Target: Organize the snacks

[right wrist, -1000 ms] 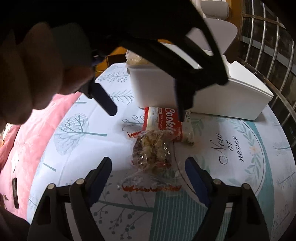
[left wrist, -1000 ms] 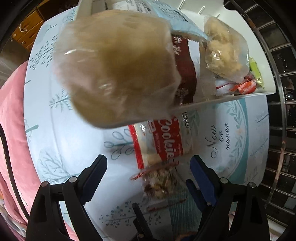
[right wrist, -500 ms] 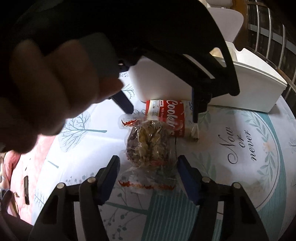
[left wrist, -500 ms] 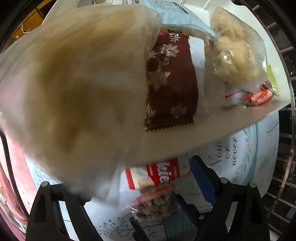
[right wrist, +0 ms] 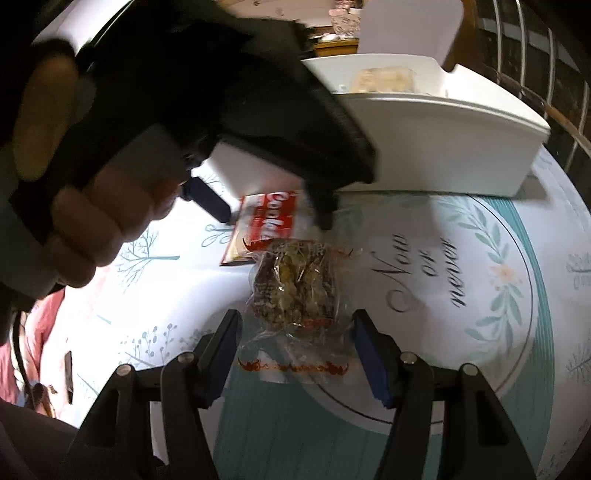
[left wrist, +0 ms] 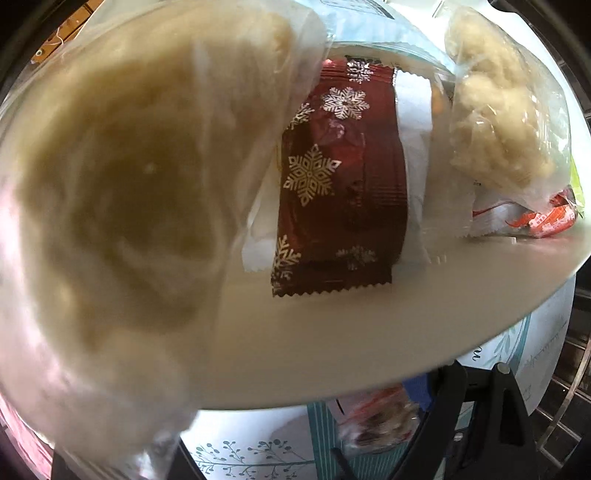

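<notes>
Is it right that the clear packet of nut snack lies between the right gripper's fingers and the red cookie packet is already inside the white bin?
Not quite. The right wrist view shows the red cookie packet lying on the tablecloth in front of the white bin, not inside it. The rest holds: the clear nut snack packet does lie between the fingers of the right gripper.

Tablecloth (right wrist: 424, 413): white w/ teal bands, tree & leaf-wreath print, script "Now or never"; covers round table.
Pink fabric (right wrist: 40, 321): at table's left edge, partly hidden.
Small dark flat object (right wrist: 68, 376): on cloth nr left edge, type unclear.
Metal railing (right wrist: 517, 55): dark bars, behind table, upper right.
Wooden furniture (left wrist: 70, 35): top left, mostly hidden.
</notes>
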Motion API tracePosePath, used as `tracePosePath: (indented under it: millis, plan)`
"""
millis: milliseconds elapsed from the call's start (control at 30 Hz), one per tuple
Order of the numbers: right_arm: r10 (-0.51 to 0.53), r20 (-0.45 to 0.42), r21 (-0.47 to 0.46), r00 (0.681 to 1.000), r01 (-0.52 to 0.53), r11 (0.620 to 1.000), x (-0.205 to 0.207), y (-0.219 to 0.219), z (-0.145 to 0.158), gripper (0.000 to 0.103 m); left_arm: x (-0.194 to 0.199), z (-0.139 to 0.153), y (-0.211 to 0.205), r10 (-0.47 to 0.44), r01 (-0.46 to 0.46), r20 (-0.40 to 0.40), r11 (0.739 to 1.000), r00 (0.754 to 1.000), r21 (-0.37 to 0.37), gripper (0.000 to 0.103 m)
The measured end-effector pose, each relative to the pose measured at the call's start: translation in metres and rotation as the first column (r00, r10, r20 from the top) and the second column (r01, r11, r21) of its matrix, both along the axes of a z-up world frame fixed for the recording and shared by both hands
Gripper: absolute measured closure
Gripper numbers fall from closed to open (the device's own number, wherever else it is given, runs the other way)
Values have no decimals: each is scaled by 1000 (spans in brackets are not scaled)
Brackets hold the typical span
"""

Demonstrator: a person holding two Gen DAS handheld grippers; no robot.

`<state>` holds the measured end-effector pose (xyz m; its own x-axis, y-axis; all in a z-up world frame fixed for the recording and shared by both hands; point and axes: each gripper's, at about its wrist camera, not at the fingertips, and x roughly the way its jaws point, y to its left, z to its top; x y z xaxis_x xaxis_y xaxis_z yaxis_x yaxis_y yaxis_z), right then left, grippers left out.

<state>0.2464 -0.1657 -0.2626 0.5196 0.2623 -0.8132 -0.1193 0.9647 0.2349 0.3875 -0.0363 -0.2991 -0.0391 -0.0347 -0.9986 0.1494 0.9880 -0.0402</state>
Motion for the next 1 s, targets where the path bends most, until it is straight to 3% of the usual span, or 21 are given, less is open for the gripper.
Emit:
tracePosePath:
  millis: [133, 367, 500, 667, 900, 933, 967, 1000]
  plan:
    - [-14, -21, -4, 1000, 14, 1000, -2, -10, 3, 42, 6, 0, -7, -9, 9, 13, 1000, 1000, 20, 19]
    - [-39, -54, -4, 998, 39, 999, -9, -31, 3, 42, 5, 4, -17, -10, 9, 23, 1000, 1000, 9, 43]
    - [-50, -69, -21, 996, 48, 999, -15, -30, 7, 42, -4, 7, -21, 16, -16, 3, 1000, 1000, -16, 50]
    - [-70, -84, -47, 994, 66, 997, -27, -34, 24, 42, -9, 7, -11, 36, -40, -70, 998, 997, -50, 50]
    - [-108, -87, -98, 990, 100, 990, -38, -33, 53, 45, -25, 27, 9, 21, -27, -72, 996, 997, -84, 50]
    - [-105, -74, -91, 992, 98, 991, -40, -33, 59, 53, -21, 30, 13, 16, -22, -70, 996, 997, -86, 50]
    - [-105, -72, -91, 992, 98, 991, -40, -33, 63, 95, -30, 35, 10, 8, -14, -63, 996, 998, -88, 50]
    - [-119, -83, -106, 989, 110, 988, -40, -33, 66, 102, -36, 41, 8, 3, -8, -58, 996, 998, -89, 50]
